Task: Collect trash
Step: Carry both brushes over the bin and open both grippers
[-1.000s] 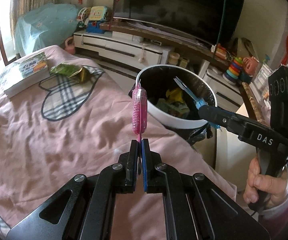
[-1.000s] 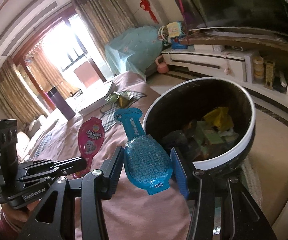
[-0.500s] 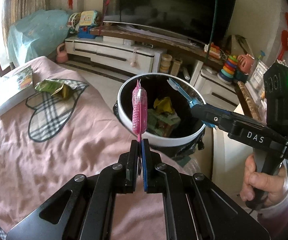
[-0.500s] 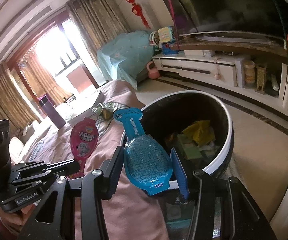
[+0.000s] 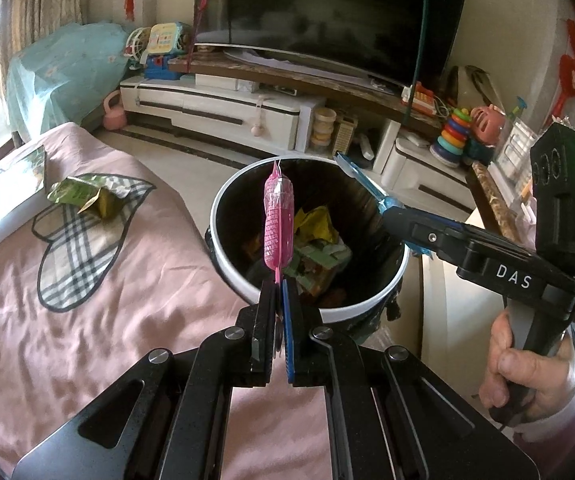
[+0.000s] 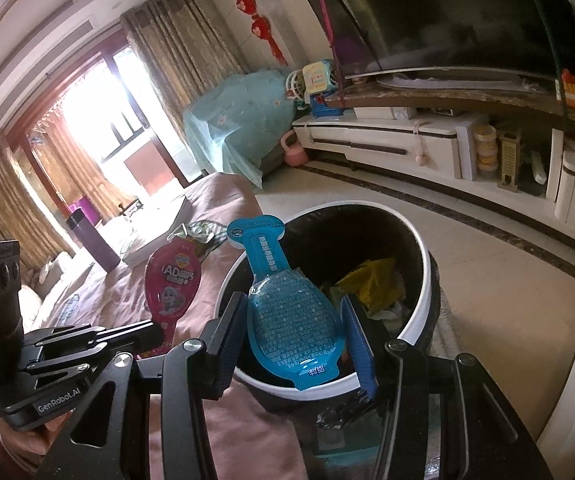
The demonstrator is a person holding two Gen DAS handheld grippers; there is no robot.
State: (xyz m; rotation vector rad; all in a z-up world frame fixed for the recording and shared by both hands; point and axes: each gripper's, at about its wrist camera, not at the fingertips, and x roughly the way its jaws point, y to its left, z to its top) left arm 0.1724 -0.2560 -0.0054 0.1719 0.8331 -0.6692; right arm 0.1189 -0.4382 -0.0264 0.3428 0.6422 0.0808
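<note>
My left gripper (image 5: pixel 279 290) is shut on the bottom edge of a pink blister pack (image 5: pixel 278 215), which stands edge-on above the near rim of a white-rimmed black bin (image 5: pixel 307 310) holding crumpled wrappers. My right gripper (image 6: pixel 293 322) is shut on a blue spoon-shaped blister pack (image 6: pixel 287 312), held over the bin (image 6: pixel 419 320) from its right side. In the right wrist view the pink pack (image 6: pixel 172 280) shows its printed face beside the left gripper (image 6: pixel 143 330). A crumpled green wrapper (image 5: pixel 83 197) lies on the pink bedspread (image 5: pixel 107 320).
A book (image 5: pixel 7 200) lies at the bedspread's far left, a purple flask (image 6: pixel 93 238) beyond it. A white TV cabinet (image 5: pixel 223 114) with toys and a large television (image 5: pixel 339 12) line the far wall. Tiled floor (image 6: pixel 487 256) surrounds the bin.
Both grippers have travelled with their packs toward the bin; the pink pack went from over the bedspread to over the bin's opening, and the bin looks nearer and more central in both views.
</note>
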